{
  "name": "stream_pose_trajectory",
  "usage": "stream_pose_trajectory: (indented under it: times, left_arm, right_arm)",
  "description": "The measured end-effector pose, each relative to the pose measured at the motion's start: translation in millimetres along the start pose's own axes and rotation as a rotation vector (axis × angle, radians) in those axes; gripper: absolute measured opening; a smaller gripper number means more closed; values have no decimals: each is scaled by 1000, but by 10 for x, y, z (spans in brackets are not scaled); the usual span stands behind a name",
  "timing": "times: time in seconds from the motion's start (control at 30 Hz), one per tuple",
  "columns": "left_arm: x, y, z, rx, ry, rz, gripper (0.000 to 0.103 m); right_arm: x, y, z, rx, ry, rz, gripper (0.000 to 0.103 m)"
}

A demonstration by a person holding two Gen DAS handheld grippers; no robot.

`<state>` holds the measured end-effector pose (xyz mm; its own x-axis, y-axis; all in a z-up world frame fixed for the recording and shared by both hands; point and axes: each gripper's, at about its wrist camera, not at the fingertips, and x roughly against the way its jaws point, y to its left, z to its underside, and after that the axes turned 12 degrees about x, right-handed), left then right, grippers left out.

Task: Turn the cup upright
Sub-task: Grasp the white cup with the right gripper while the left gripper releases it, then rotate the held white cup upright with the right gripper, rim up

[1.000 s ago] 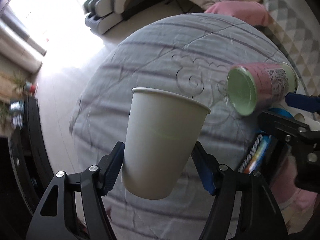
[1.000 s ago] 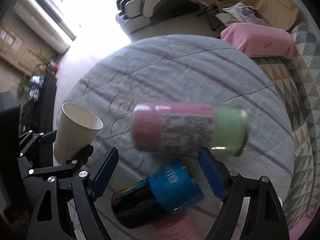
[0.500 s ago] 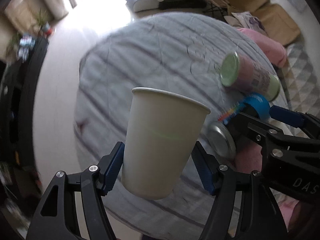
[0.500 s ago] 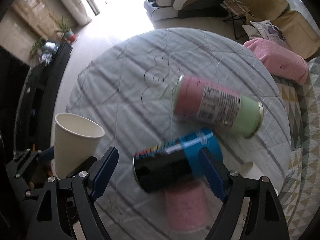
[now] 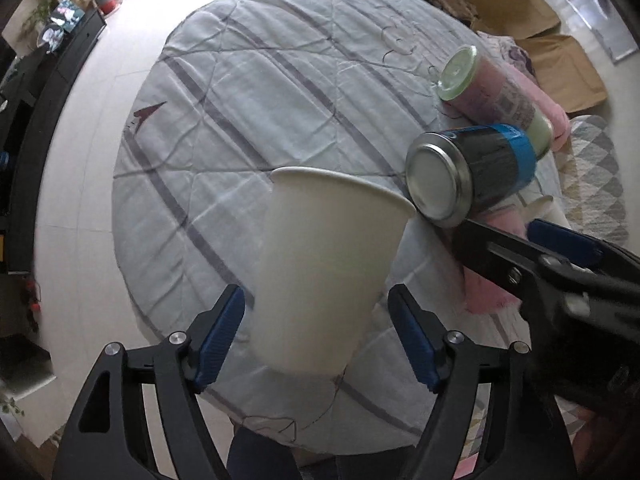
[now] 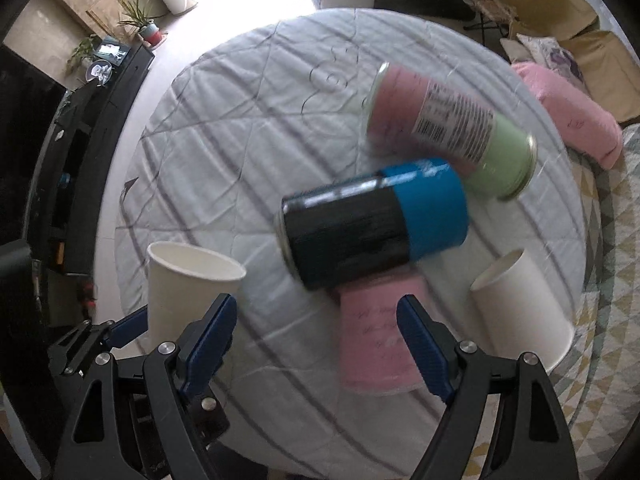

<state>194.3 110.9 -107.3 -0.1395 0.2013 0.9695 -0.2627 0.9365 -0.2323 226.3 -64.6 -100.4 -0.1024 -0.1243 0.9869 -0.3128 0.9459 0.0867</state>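
The left gripper holds the white paper cup mouth-up above the cloth-covered round surface, its fingers narrowed on the cup's base, so setting it down comes next, while the right gripper hangs wide and empty.

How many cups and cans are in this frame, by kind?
White paper cups: 2, one in the left gripper, one lying on the table
Pink cups: 1
Cans: 2, pink-green, black-blue
Total: 5
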Motion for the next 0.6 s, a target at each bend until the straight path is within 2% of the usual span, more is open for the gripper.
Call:
stream_pose_trajectory:
  times: [0.17, 0.27, 0.43, 0.6]
  left_arm:
    - [285, 207, 168, -41, -13, 8, 78]
    - [374, 328, 189, -49, -11, 1, 79]
    - [448, 474, 173, -82, -14, -8, 80]
    - [442, 514, 171, -108, -23, 4, 80]
  right_arm:
    - [52, 75, 12, -73, 8, -98, 83]
    - [12, 160, 14, -134, 32, -186, 83]
    - [-130, 335, -15, -207, 69, -279, 83]
    - [-334, 405, -67, -273, 91, -287, 83]
